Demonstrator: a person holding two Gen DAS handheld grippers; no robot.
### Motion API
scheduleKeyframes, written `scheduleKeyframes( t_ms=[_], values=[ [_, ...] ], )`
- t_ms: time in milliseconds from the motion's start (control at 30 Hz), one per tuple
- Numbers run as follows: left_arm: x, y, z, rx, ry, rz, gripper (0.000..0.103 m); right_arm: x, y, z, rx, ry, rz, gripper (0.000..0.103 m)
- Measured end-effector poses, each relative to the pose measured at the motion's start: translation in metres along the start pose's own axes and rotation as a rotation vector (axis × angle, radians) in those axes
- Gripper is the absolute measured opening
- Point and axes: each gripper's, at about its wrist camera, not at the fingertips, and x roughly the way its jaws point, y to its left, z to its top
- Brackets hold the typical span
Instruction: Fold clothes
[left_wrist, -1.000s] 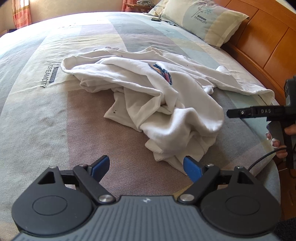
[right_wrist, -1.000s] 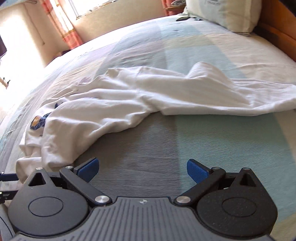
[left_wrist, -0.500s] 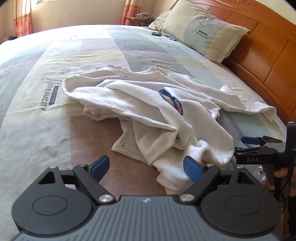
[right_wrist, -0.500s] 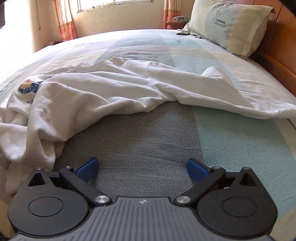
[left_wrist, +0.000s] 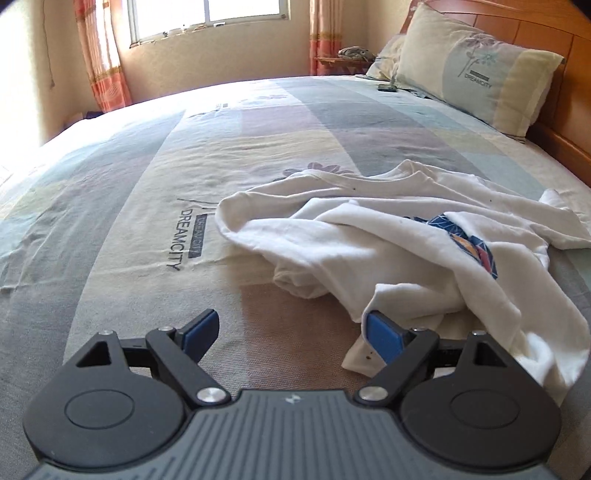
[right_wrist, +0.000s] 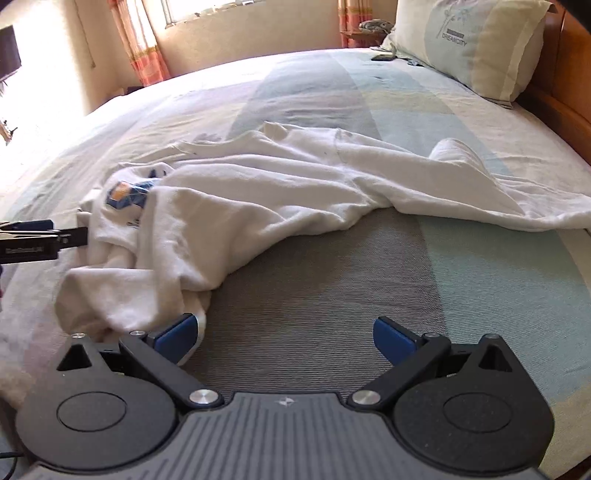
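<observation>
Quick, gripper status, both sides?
Left gripper: open, holding nothing; white shirt beside it.
Right gripper: open, holding nothing.

Bare bedspread lies open left of the crumpled white shirt; pillow and headboard wall the far right.

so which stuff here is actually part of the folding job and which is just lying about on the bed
For the job:
- white t-shirt, crumpled on the bedspread
- left gripper, open
- right gripper, open

Lying about:
- pillow by the headboard
- small dark object near the pillow
</observation>
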Motion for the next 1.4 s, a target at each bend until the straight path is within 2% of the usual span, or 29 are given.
scheduleKeyframes(
  t_ms=[33, 67, 167, 200, 400, 533, 633, 767, 867, 1000, 1133, 1200, 1400],
  values=[
    [-0.001, 0.003, -0.001, -0.015, 0.006, 0.011, 0.087, -0.004, 0.003, 0.000, -0.006, -0.014, 0.008, 0.103],
    [-0.004, 0.006, -0.003, -0.027, 0.009, -0.015, 0.087, -0.007, 0.007, 0.001, -0.016, -0.028, 0.011, 0.103],
    [-0.016, 0.005, -0.008, -0.086, 0.002, -0.175, 0.087, -0.010, 0.013, 0.002, -0.035, -0.054, -0.002, 0.103],
    [-0.019, 0.003, -0.009, -0.095, -0.004, -0.198, 0.087, -0.010, 0.014, 0.002, -0.032, -0.053, -0.003, 0.103],
    [-0.020, -0.024, -0.014, -0.001, -0.011, -0.197, 0.088, -0.012, 0.013, 0.002, -0.016, -0.053, 0.012, 0.103],
    [-0.013, -0.034, -0.008, 0.014, -0.029, -0.209, 0.088, -0.015, 0.013, 0.001, -0.008, -0.052, 0.001, 0.103],
    [0.004, -0.044, -0.002, 0.043, 0.005, -0.149, 0.088, -0.019, 0.015, 0.001, -0.009, -0.061, -0.008, 0.103],
    [0.029, -0.055, 0.000, 0.049, 0.058, -0.166, 0.088, -0.019, 0.018, 0.000, 0.001, -0.060, 0.001, 0.103],
    [0.027, -0.050, -0.002, 0.048, 0.014, -0.087, 0.089, -0.019, 0.021, -0.001, 0.008, -0.059, 0.001, 0.103],
    [0.019, -0.017, -0.004, -0.001, -0.012, 0.032, 0.089, -0.022, 0.020, -0.003, 0.007, -0.067, -0.007, 0.103],
    [0.020, 0.027, -0.005, -0.060, 0.020, 0.122, 0.089, -0.022, 0.013, -0.004, 0.018, -0.074, -0.048, 0.103],
    [0.019, 0.048, -0.005, -0.097, 0.033, 0.117, 0.089, -0.022, 0.010, -0.004, 0.034, -0.073, -0.046, 0.103],
    [0.010, 0.086, -0.003, -0.101, 0.028, 0.221, 0.089, -0.025, 0.011, -0.004, 0.037, -0.080, -0.049, 0.103]
  ],
)
